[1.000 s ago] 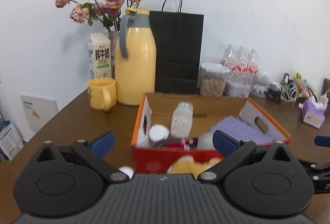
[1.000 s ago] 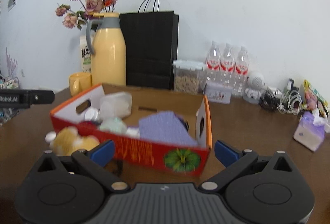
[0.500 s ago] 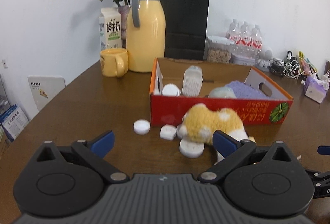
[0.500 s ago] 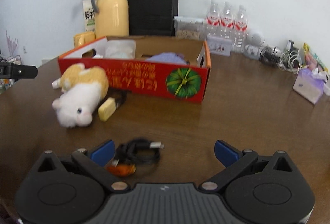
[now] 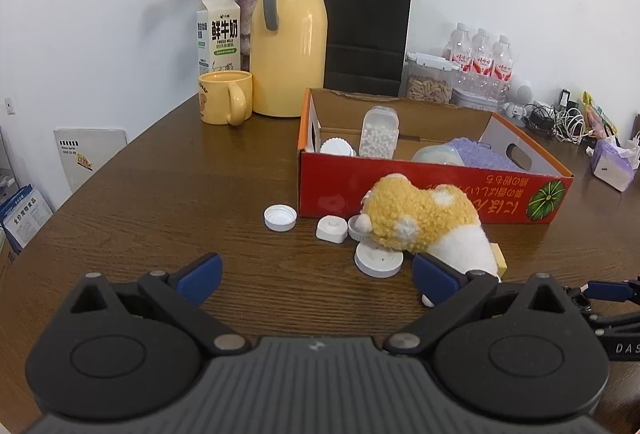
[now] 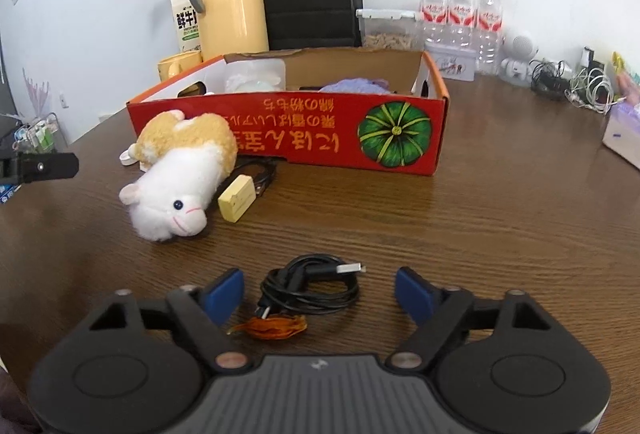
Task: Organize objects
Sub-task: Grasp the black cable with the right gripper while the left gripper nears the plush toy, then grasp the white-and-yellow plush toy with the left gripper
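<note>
A red cardboard box (image 5: 440,190) (image 6: 304,138) sits on the brown table and holds a pill bottle (image 5: 379,132), a white lid and a purple cloth (image 5: 480,156). A yellow and white plush toy (image 5: 424,224) (image 6: 180,170) lies in front of it. White caps (image 5: 280,217) lie left of the toy. A yellow block (image 6: 237,199) lies beside it. A coiled black cable (image 6: 310,288) and an orange wrapper (image 6: 272,326) lie between the fingers of my right gripper (image 6: 320,294), which is open. My left gripper (image 5: 316,278) is open and empty, short of the caps.
A yellow jug (image 5: 288,34), yellow mug (image 5: 224,96), milk carton (image 5: 218,34), flowers and a black paper bag (image 5: 368,26) stand at the back. Water bottles (image 6: 460,18), a food container, tangled cables (image 6: 580,86) and a tissue pack (image 5: 612,162) are at the right.
Both grippers have pulled back from the box and tilted down. The plush toy, caps, block and cable in front of the box have come into view. Both stay open.
</note>
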Demonstrator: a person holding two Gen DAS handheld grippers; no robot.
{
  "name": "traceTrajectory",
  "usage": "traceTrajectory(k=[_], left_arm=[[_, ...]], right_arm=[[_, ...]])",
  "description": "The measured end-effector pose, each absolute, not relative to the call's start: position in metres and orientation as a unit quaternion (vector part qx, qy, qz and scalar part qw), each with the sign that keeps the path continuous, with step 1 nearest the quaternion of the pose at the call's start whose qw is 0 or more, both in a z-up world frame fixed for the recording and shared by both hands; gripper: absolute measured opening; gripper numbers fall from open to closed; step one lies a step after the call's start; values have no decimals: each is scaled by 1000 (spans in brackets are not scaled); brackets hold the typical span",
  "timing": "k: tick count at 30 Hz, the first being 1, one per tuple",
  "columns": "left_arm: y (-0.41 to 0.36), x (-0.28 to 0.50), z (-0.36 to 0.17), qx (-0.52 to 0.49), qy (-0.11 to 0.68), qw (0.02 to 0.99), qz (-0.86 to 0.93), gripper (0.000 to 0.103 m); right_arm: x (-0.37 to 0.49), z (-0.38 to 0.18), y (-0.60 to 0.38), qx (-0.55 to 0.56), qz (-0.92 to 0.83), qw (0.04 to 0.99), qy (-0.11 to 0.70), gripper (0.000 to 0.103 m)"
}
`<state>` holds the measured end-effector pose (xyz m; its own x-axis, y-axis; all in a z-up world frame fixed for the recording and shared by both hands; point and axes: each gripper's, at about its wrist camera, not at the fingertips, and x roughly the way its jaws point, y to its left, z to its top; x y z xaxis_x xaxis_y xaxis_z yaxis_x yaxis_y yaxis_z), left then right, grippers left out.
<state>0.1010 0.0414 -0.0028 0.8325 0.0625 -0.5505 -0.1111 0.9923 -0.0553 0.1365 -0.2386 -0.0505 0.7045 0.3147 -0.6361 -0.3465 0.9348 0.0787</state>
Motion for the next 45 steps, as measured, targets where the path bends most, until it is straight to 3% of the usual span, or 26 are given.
traceTrajectory(k=[1, 2, 30, 39, 42, 45], left_arm=[[41, 101, -4, -43, 287, 956, 44, 103], [41, 102, -4, -43, 288, 956, 44, 103], [-27, 155, -21, -53, 332, 942, 5, 103], [-40, 163, -33, -66, 349, 935, -8, 75], [-41, 163, -35, -75, 351, 933, -27, 52], [-44, 161, -34, -69, 348, 935, -28, 49]], right_arm=[[136, -50, -238, -24, 180, 923, 338, 57], [135, -49, -238, -24, 182, 923, 337, 54], [145, -24, -244, 13, 187, 943, 274, 53], [151, -32, -254, 28, 181, 943, 277, 53], [151, -34, -255, 30, 183, 943, 277, 53], [151, -34, -256, 31, 184, 943, 277, 53]])
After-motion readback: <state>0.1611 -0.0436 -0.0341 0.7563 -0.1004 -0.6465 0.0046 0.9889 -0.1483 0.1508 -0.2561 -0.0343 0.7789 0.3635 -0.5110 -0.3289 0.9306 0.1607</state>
